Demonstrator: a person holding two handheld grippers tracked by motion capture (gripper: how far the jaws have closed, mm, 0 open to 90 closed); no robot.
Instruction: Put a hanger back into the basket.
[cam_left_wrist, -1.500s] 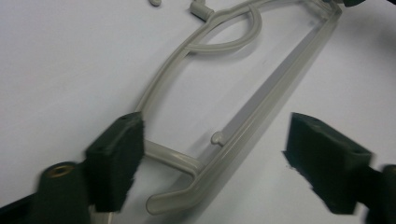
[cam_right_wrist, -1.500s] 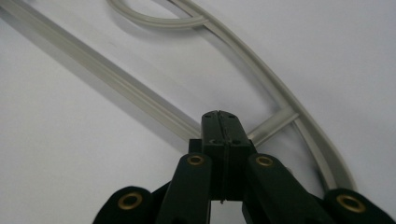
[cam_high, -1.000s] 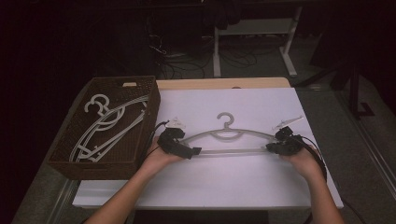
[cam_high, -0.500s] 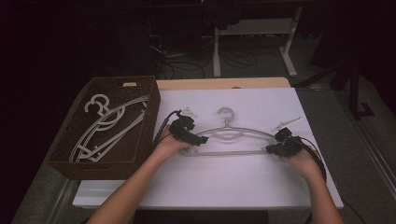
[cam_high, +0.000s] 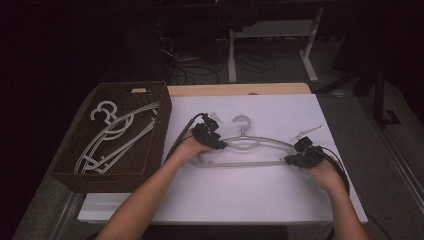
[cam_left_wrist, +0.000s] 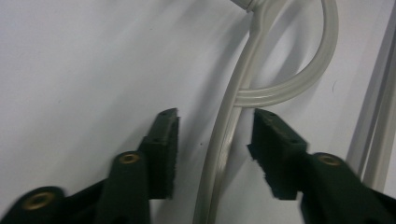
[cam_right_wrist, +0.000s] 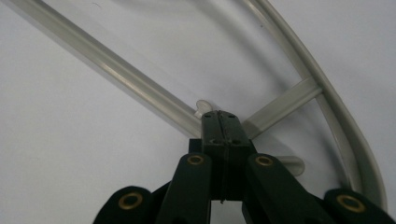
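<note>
A pale grey plastic hanger (cam_high: 260, 143) lies flat on the white table (cam_high: 240, 200), hook pointing away from me. My left gripper (cam_high: 220, 145) sits at the hanger's upper arm just left of the neck. In the left gripper view it (cam_left_wrist: 217, 119) is open, with the hanger arm (cam_left_wrist: 224, 144) running between its fingers (cam_left_wrist: 163, 140) and the curved hook (cam_left_wrist: 322, 60) beyond. My right gripper (cam_high: 291, 160) holds the hanger's right end. In the right gripper view it (cam_right_wrist: 219, 116) is shut where the straight bottom bar (cam_right_wrist: 126, 79) meets a short brace.
A dark woven basket (cam_high: 161, 117) stands at the table's left edge, holding several more pale hangers (cam_high: 115, 131). Bare white tabletop lies in front of the hanger. Beyond the table's far edge are dark floor, cables and a desk frame (cam_high: 310, 45).
My left gripper has moved right and away from me, from the hanger's left end to its upper arm near the neck. The right gripper has stayed put on the right end.
</note>
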